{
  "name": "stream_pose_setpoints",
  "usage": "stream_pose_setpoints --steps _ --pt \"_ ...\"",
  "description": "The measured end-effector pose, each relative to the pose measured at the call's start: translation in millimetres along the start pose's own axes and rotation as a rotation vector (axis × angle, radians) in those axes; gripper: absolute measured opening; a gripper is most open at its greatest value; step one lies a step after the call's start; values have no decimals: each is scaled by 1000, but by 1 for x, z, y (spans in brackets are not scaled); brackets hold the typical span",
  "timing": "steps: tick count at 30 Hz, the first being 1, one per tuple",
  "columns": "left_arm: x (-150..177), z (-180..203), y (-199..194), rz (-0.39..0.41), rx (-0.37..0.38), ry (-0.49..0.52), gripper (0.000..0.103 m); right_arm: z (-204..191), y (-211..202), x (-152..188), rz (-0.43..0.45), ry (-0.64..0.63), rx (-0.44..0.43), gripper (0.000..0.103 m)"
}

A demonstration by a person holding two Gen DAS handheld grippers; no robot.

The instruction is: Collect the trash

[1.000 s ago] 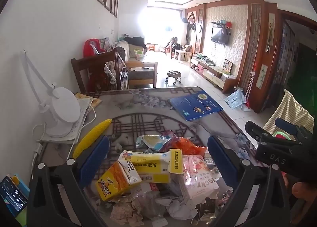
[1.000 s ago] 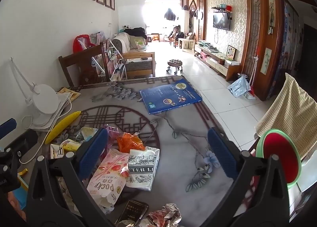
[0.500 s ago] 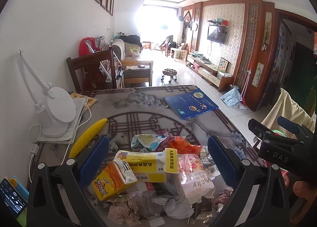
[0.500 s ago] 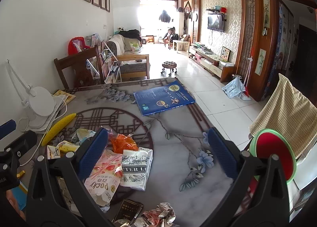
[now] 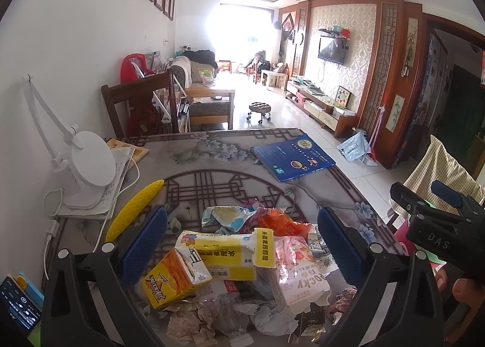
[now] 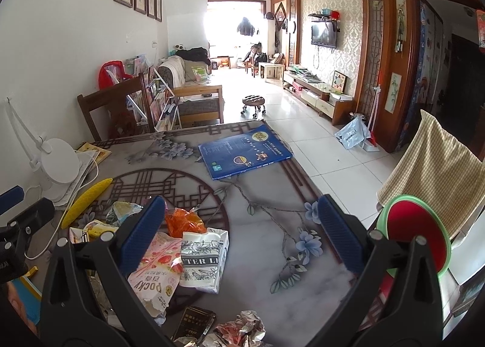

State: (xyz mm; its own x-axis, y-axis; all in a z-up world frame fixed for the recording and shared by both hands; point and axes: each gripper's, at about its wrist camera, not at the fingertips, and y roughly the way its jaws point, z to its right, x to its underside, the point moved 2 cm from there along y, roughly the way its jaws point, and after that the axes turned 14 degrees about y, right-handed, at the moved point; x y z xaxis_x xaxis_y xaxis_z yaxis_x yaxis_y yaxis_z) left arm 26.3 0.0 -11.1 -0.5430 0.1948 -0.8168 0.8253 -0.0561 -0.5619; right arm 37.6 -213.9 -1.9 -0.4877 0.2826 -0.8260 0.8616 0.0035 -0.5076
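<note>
Since a second ago both cameras have drawn back and risen a little, so the litter sits lower in each frame and more of the room shows. The left gripper [image 5: 241, 244] hangs over the trash pile [image 5: 239, 268] at the bottom centre of the left wrist view, its blue pads spread wide and holding nothing. Between them lie an orange carton [image 5: 174, 278], a yellow box [image 5: 225, 251] and a pink Pocky packet [image 5: 298, 271], overlapping one another on the patterned table [image 5: 194, 183]. The right gripper [image 6: 241, 234] is likewise wide apart and empty, with the Pocky packet [image 6: 154, 271] and a black-and-white carton [image 6: 203, 257] at lower left of its view. A blue book [image 6: 244, 149] lies at centre frame, well apart from the litter. A red and green bin [image 6: 413, 237] stands at lower right, off the table edge
</note>
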Motion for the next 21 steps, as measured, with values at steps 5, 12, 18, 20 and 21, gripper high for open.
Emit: stream_pose_setpoints --steps 5,12,18,20,21 --pt "3 -1 2 -9 4 -4 95 -1 1 1 -2 -5 0 99" --pt "7 -3 5 -20 6 -14 95 -4 4 3 -10 -10 3 99" --pt "8 -7 7 -31 11 -23 95 -5 4 3 -7 -8 4 99" --pt "9 -7 8 -30 11 -24 95 -5 6 4 -7 -6 6 99" --pt "9 -6 7 -30 11 -24 95 -5 6 4 -7 -6 5 99"
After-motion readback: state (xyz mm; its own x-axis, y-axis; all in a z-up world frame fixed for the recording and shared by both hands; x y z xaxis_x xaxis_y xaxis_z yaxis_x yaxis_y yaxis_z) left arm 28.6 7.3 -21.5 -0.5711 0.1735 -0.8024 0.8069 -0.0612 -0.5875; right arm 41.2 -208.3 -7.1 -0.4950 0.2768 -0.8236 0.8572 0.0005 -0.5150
